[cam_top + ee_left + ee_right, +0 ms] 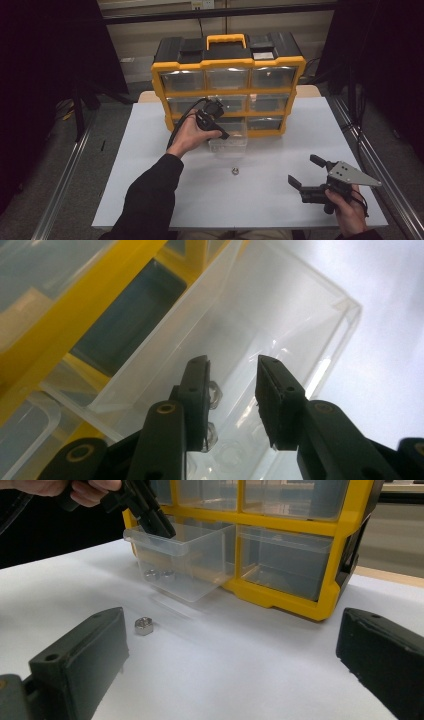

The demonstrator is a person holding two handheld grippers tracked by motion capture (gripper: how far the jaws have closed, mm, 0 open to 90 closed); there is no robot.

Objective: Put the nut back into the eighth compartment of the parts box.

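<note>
Fingers of left gripper part-open, nothing held, over pulled-out clear plastic drawer of yellow-black organiser cabinet; small metal hex nut at drawer's 6 o'clock. Left gripper view: two nuts in drawer. Right gripper view: right gripper wide open, empty; nut at 10 o'clock.

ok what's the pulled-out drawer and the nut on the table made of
The drawer looks like clear, glossy plastic: the nuts inside and the yellow cabinet frame show through its walls, which catch highlights. The nut on the table looks like bare metal, probably steel: silvery grey, with a dull shine on its hexagonal faces.
</note>
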